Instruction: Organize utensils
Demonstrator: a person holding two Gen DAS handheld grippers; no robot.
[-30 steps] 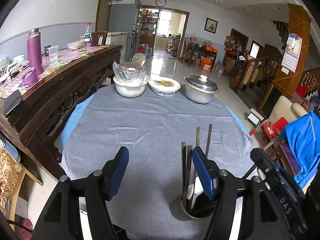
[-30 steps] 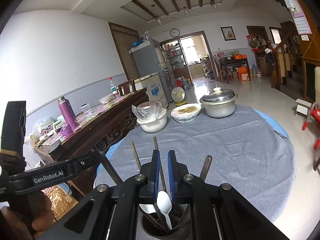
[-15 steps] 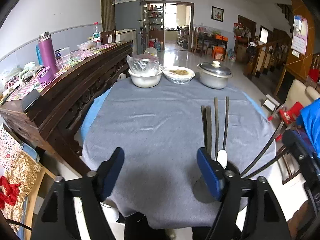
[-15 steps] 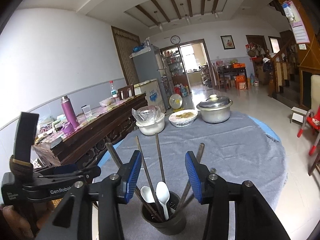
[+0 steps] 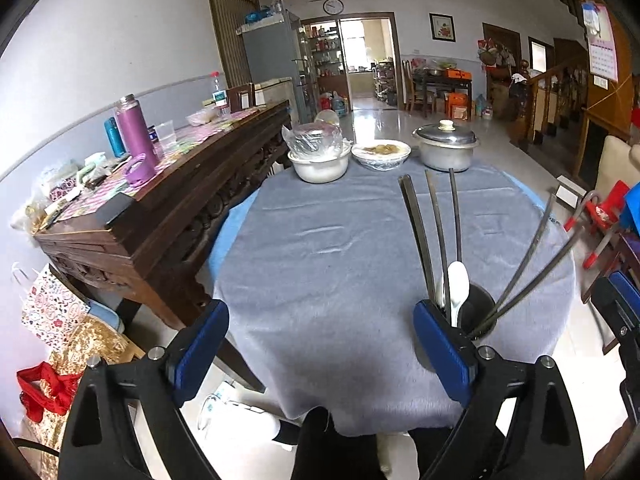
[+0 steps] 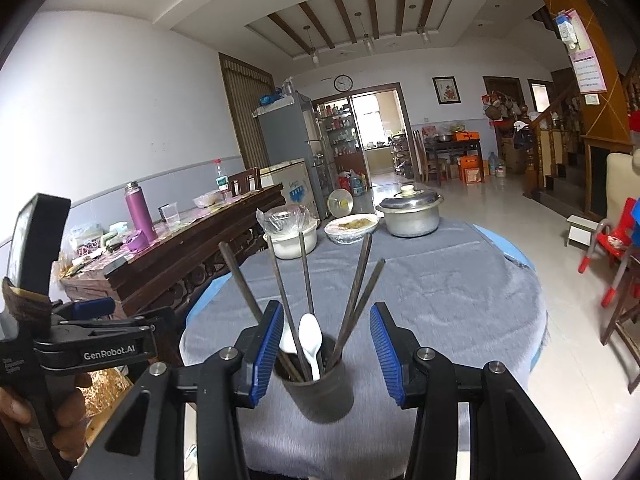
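right tool (image 6: pixel 324 350) open before dark cup (image 6: pixel 318 386) holding chopsticks (image 6: pixel 306 280), spoons (image 6: pixel 311 342).

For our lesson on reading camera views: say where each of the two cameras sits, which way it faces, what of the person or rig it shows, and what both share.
Left wrist: on the left gripper, jaws opening with nothing between, facing across the grey-clothed table; the utensil cup sits right of its fingers.
Right wrist: on the right gripper, open, facing the cup; a hand holding the left gripper shows at left.
Shared: cup, chopsticks, white spoon, lidded pot.
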